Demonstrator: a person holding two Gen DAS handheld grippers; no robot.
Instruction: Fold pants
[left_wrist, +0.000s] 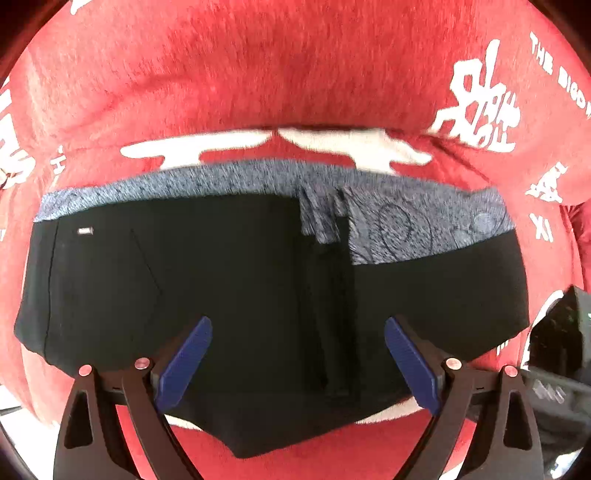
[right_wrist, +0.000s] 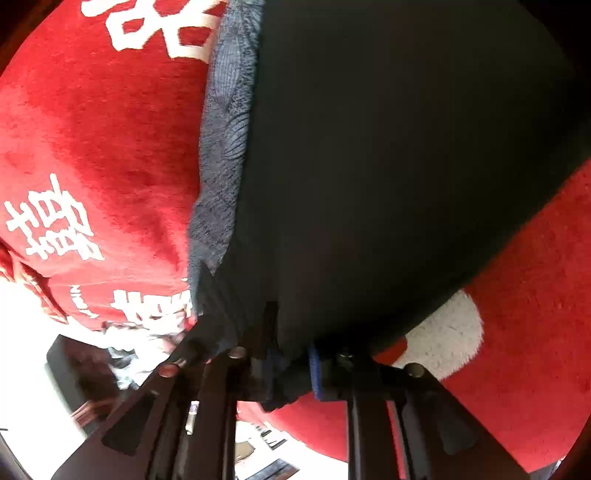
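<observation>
Black pants (left_wrist: 221, 277) with a grey patterned waistband lining (left_wrist: 424, 225) lie flat on a red blanket (left_wrist: 258, 74). My left gripper (left_wrist: 297, 354) is open and empty, its blue pads (left_wrist: 184, 362) spread above the pants' near edge. In the right wrist view the pants (right_wrist: 388, 166) fill the frame, with the grey lining (right_wrist: 225, 147) at their left edge. My right gripper (right_wrist: 291, 369) is shut on the pants' edge, black cloth bunched between its blue pads (right_wrist: 314, 373).
The red blanket (right_wrist: 92, 147) carries white printed characters (left_wrist: 476, 110) and covers the whole surface. A dark box-like object (left_wrist: 561, 332) sits at the right edge. A white floor with dark items (right_wrist: 81, 376) shows beyond the blanket's edge.
</observation>
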